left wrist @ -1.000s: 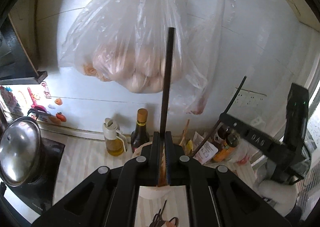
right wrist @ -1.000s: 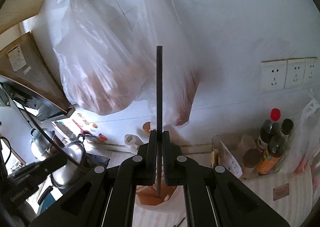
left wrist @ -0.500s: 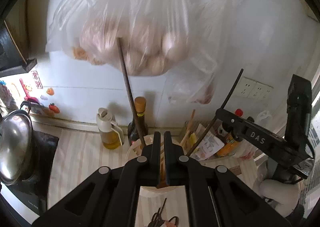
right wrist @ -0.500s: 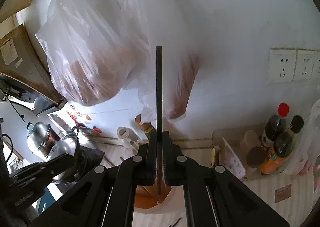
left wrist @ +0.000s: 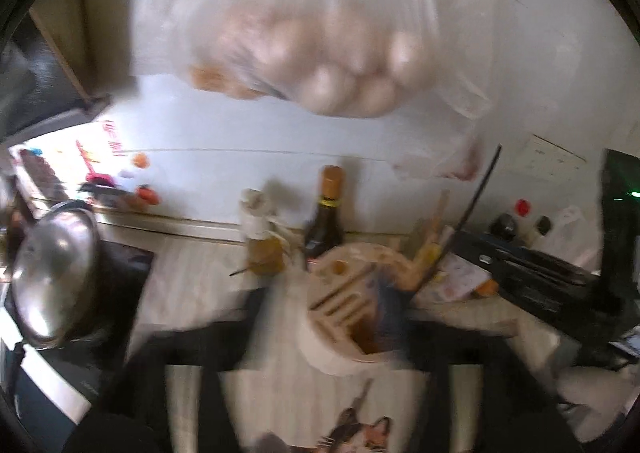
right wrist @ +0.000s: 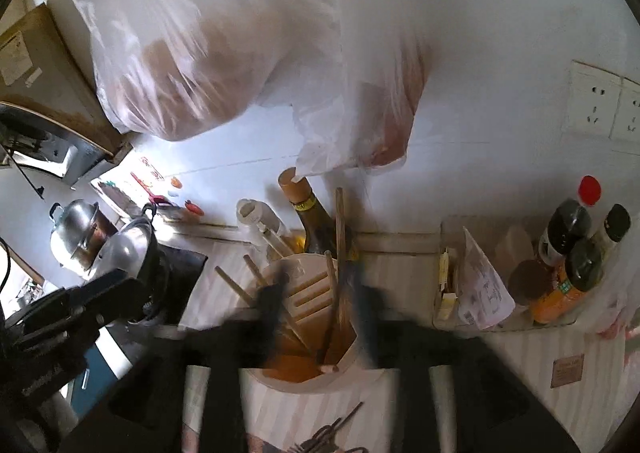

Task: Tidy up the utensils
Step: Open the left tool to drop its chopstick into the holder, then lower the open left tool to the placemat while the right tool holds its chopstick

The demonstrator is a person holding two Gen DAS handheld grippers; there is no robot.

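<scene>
A cream utensil holder point(left wrist: 320, 349) with a slotted insert stands on the striped counter, right under both grippers. In the blurred left wrist view my left gripper point(left wrist: 332, 313) has its jaws opening wide on either side of the holder, gripping nothing. A dark chopstick point(left wrist: 478, 205) leans up from the holder's right side, beside the right gripper's body point(left wrist: 532, 273). Seen from the right wrist, my right gripper point(right wrist: 320, 293) is opening over the holder point(right wrist: 304, 385). Wooden sticks point(right wrist: 340, 237) rise from the holder between its spread fingers, and the pads do not press on them. The left gripper's body point(right wrist: 80, 305) shows at the left.
Plastic bags point(left wrist: 340, 65) of round pale items hang from the wall just above. An oil jug point(left wrist: 264, 249) and a dark bottle point(left wrist: 328, 213) stand behind the holder. A lidded pot point(left wrist: 52, 273) sits left, sauce bottles point(right wrist: 572, 245) right, and keys point(right wrist: 320, 437) in front.
Both grippers have sunk toward the holder and tipped down. Each was shut on a dark chopstick standing upright; now both jaws are apart and no chopstick stands between them.
</scene>
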